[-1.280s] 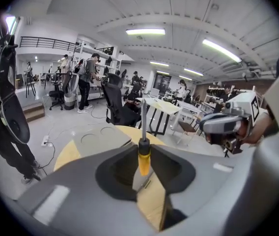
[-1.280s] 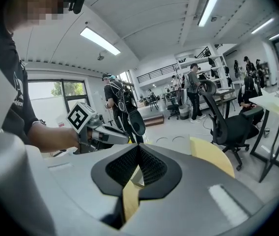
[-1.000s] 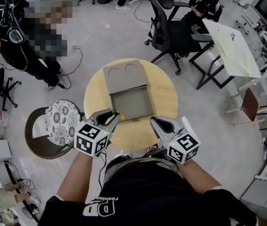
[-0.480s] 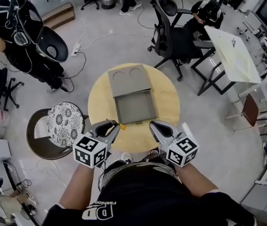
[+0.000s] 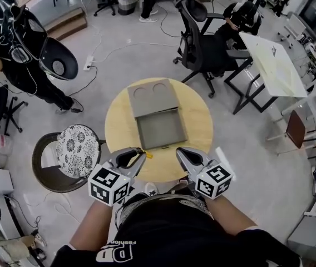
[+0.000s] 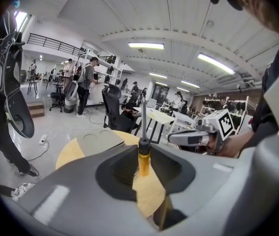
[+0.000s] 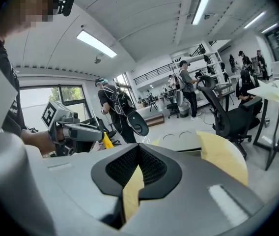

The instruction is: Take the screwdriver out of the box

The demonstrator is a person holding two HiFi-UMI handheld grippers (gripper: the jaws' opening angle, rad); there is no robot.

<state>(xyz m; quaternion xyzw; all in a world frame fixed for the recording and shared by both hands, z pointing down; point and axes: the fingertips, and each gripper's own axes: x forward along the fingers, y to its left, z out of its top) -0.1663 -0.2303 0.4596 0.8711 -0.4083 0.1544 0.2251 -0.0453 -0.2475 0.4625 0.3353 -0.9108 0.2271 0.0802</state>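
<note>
Our left tongs [image 5: 139,153] are clamped on the screwdriver [image 6: 143,164]: in the left gripper view the yellow handle sits pinched between the two jaw pads, a dark collar just above it, and the thin metal shaft rises straight up in the picture past the jaw tips. From the head view we see only the yellow end poking out beyond the tips. It is outside the box [image 5: 161,128], just beside the box's near left corner and over the near part of the round wooden table [image 5: 198,121].

Our right tongs [image 5: 179,151] are closed, the ribbed pads meeting in the right gripper view with nothing between them. They hover over the table's near edge, just off the box's near right corner and apart from the left tongs.

The grey box lies open in the middle of the table, and its lid [image 5: 153,95], marked with two round hollows, is laid back on the far side.
</note>
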